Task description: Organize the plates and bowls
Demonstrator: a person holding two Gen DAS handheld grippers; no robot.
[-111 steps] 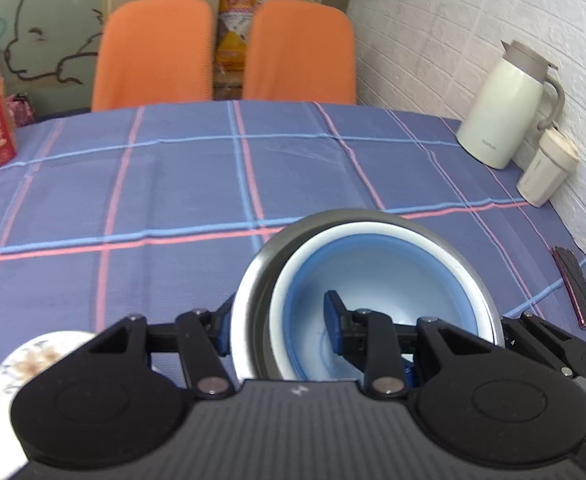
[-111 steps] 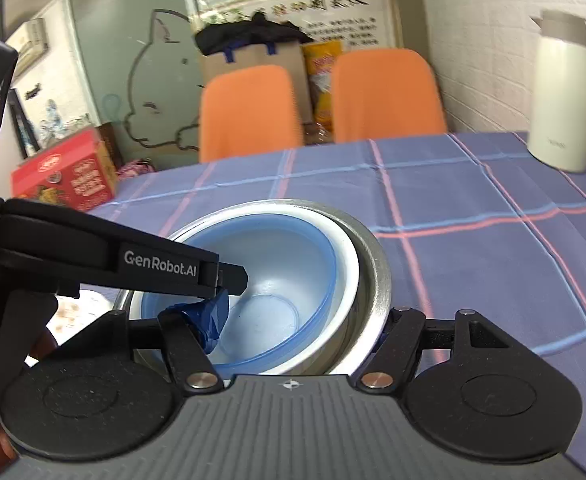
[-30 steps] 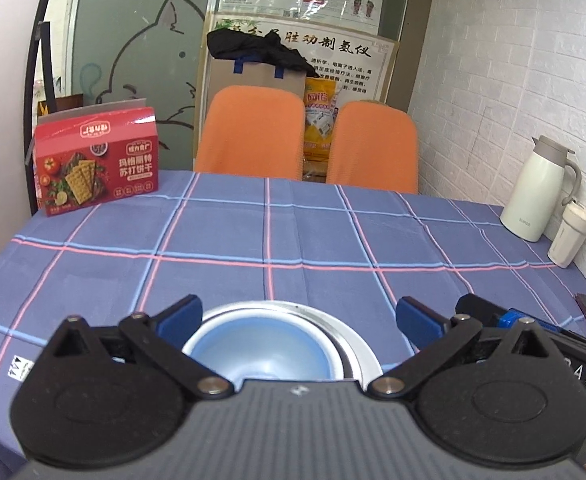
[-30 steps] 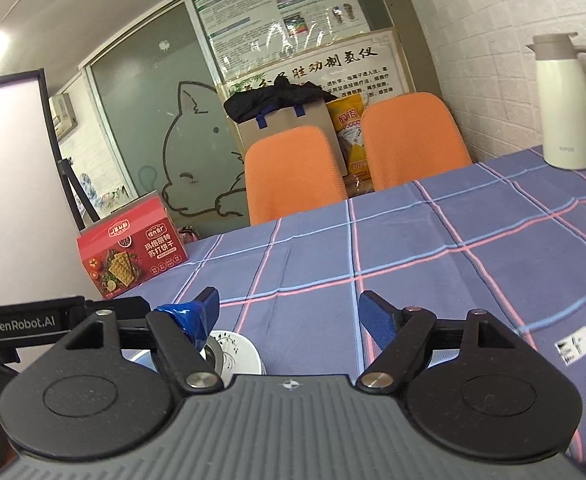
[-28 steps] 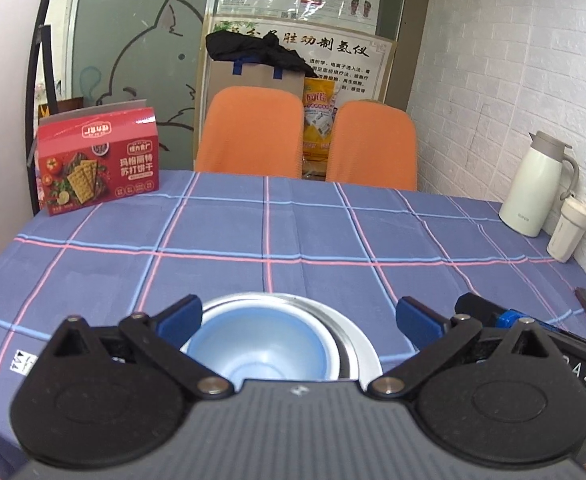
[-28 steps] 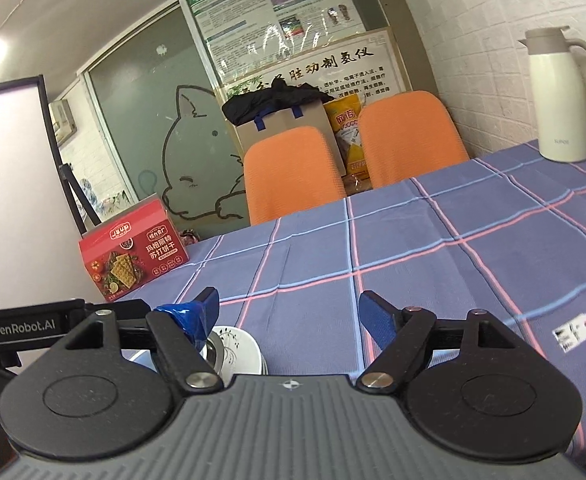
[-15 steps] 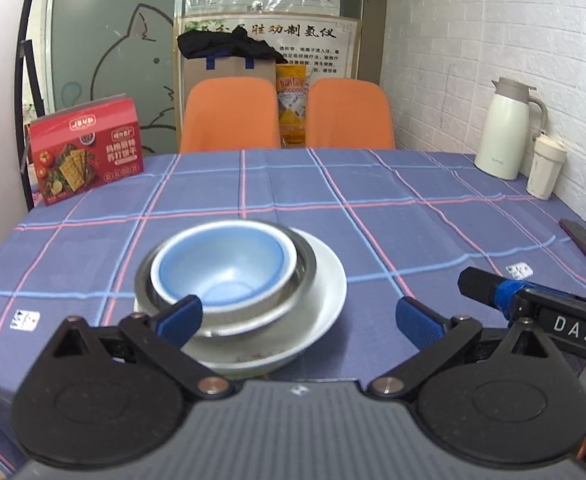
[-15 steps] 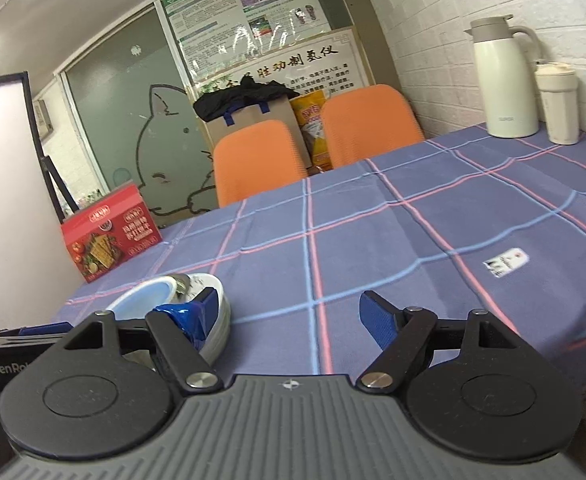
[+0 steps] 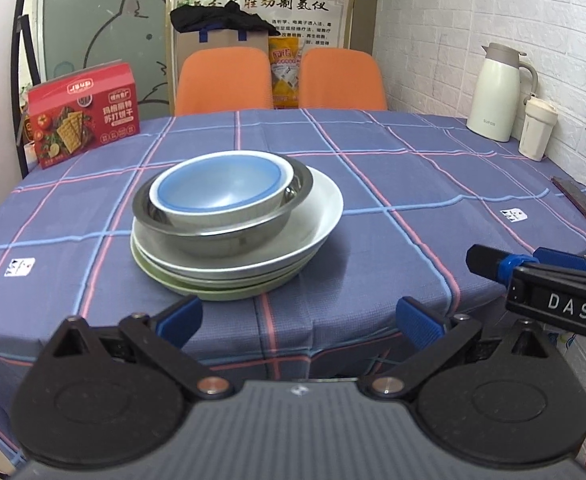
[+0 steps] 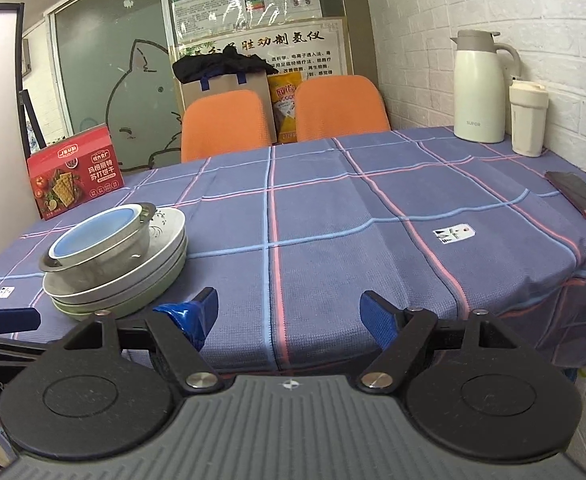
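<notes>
Your left gripper [image 9: 299,318] hangs wide open and holds nothing, off the near edge of the table [image 9: 373,184]. Your right gripper [image 10: 289,312] is just as wide open and empty; its side reads "DAS" in the left wrist view, and "GenR…" shows on the other tool in the right wrist view. Ahead of your left gripper sits the stack: the blue bowl [image 9: 221,188] nests in the steel bowl [image 9: 229,236], which rests on the white plates [image 9: 317,216], with a green plate [image 9: 221,292] at the bottom. Farther back, the red cracker box [image 9: 83,114] carries Chinese writing. By the brick wall, the cream thermos [image 10: 479,88] reads "SUPOR", a cup [image 10: 527,120] just beside it, a phone [image 10: 579,196] nearer.
</notes>
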